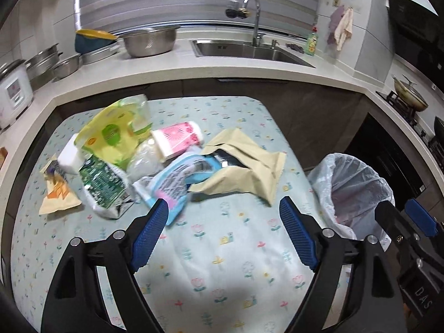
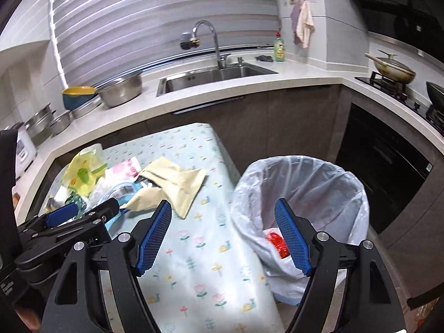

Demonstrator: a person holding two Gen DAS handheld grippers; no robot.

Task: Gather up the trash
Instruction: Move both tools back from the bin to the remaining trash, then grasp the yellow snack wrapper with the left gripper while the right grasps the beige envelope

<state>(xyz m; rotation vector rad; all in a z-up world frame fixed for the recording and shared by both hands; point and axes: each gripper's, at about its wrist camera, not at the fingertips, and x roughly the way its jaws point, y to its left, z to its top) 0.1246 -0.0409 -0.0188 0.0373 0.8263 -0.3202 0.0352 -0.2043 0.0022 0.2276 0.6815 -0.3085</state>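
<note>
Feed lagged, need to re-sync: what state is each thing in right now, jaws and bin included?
Left gripper: jaws open, empty.
Right gripper: jaws open, empty.
White-lined trash bin: open, red wrapper inside.
Beige paper pouch: torn open, crumpled, on the table.
Light blue plastic wrapper: crumpled, lying flat.
Green foil packet: opened, crumpled.
Yellow-green plastic bag: crumpled.
Chrome sink faucet: no water seen running.

Left claw [image 1: 224,208]: black angular frame, blue cross-hatched pads [image 1: 151,231], silver round bolts at pivots. Right claw [image 2: 222,213]: same build; white "DAS" lettering on its body, lower right of left-wrist frame.
</note>
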